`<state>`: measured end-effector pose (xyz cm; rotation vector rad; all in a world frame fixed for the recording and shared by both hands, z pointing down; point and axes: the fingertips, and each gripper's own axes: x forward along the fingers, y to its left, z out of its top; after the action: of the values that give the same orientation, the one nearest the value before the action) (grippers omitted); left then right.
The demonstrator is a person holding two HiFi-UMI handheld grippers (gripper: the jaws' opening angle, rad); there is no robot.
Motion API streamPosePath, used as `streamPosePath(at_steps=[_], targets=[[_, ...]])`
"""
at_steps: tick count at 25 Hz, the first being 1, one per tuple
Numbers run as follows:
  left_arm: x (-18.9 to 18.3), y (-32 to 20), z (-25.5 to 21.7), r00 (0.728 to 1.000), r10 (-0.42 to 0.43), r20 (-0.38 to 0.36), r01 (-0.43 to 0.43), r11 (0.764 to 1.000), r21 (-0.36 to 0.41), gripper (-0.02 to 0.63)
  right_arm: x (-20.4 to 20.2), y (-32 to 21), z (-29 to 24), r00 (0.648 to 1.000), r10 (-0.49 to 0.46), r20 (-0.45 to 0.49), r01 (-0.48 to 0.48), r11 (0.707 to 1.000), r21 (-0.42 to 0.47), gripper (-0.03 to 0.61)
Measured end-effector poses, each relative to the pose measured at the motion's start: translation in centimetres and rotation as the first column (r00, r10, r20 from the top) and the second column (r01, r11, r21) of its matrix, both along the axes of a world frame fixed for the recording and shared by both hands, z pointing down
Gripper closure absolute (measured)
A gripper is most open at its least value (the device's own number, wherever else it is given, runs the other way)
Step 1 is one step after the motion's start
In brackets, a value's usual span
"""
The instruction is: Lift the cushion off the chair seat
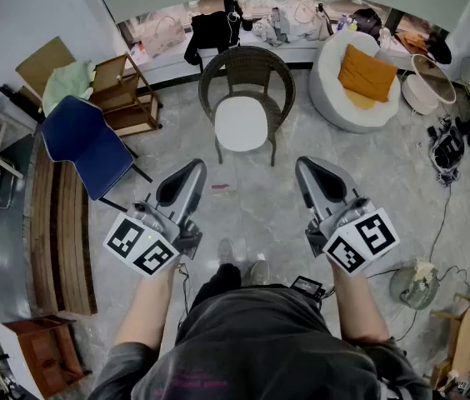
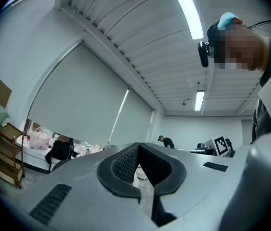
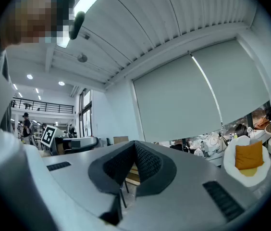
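A white round cushion (image 1: pixel 241 123) lies on the seat of a brown wicker chair (image 1: pixel 247 68) ahead of me in the head view. My left gripper (image 1: pixel 190 172) is held level well short of the chair, its jaws shut with nothing in them. My right gripper (image 1: pixel 305 170) hangs beside it at the same distance, also shut and empty. In the left gripper view the left gripper (image 2: pixel 138 150) shows closed jaws against the ceiling and roller blind. The right gripper (image 3: pixel 134 149) looks the same in the right gripper view; the cushion is hidden in both gripper views.
A blue folding chair (image 1: pixel 89 144) stands left of the wicker chair, with wooden shelves (image 1: pixel 127 97) behind it. A white round armchair (image 1: pixel 353 107) with an orange pillow (image 1: pixel 367 74) sits at the right. Planks (image 1: pixel 58 232) lie along the left; cables and a fan (image 1: pixel 415 285) lie right.
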<state>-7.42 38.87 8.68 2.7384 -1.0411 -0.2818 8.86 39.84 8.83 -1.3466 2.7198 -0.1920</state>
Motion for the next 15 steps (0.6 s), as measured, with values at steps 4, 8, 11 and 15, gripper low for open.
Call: streamPosePath(at_steps=[4, 8, 11, 15], targets=[[0.2, 0.1, 0.2, 1.0, -0.004, -0.001, 0.004, 1.0, -0.003, 0.604, 0.2, 0.1, 0.2, 1.0, -0.002, 0.0, 0.002, 1.0, -0.004, 0.568], [0.2, 0.2, 0.2, 1.0, -0.011, -0.003, 0.011, 1.0, -0.005, 0.604, 0.5, 0.1, 0.2, 1.0, 0.002, 0.01, -0.002, 1.0, -0.002, 0.568], [0.1, -0.1, 0.4, 1.0, -0.016, -0.003, 0.016, 1.0, -0.009, 0.604, 0.8, -0.3, 0.4, 0.999, 0.013, 0.029, -0.013, 1.0, -0.009, 0.568], [0.5, -0.1, 0.9, 1.0, -0.023, -0.002, 0.023, 1.0, -0.013, 0.603, 1.4, -0.3, 1.0, 0.999, 0.015, 0.033, -0.015, 1.0, -0.018, 0.568]])
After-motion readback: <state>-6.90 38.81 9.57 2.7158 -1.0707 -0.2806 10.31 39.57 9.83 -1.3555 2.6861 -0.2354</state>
